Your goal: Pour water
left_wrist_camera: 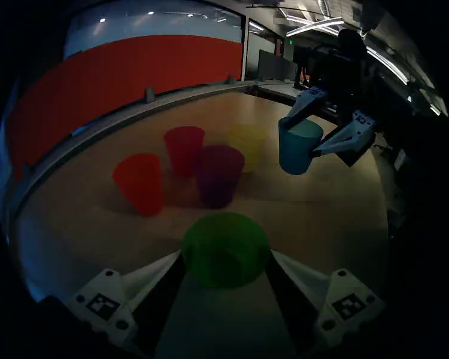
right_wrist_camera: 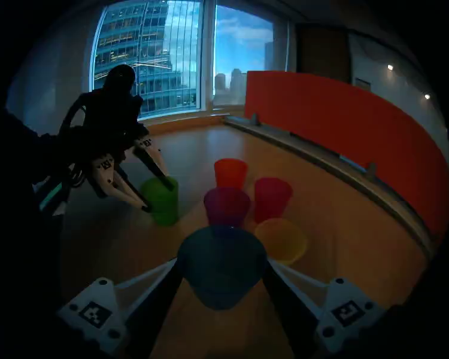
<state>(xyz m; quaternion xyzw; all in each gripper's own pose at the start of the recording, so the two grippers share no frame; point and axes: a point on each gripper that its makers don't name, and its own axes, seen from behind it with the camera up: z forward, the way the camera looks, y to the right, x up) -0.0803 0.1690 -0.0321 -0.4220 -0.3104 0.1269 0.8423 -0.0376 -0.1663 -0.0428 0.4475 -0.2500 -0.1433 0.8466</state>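
The teal cup (left_wrist_camera: 297, 146) hangs raised; the green cup (right_wrist_camera: 162, 201) stands upright, apart.

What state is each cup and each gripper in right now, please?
Green cup: upright on the table, gripped by the left gripper.
Blue cup: gripped by the right gripper, seemingly lifted off the table.
Orange cup: upright, free.
Red cup: upright, free.
Purple cup: upright, free.
Yellow cup: upright, free.
Left gripper: shut on the green cup.
Right gripper: shut on the blue cup.
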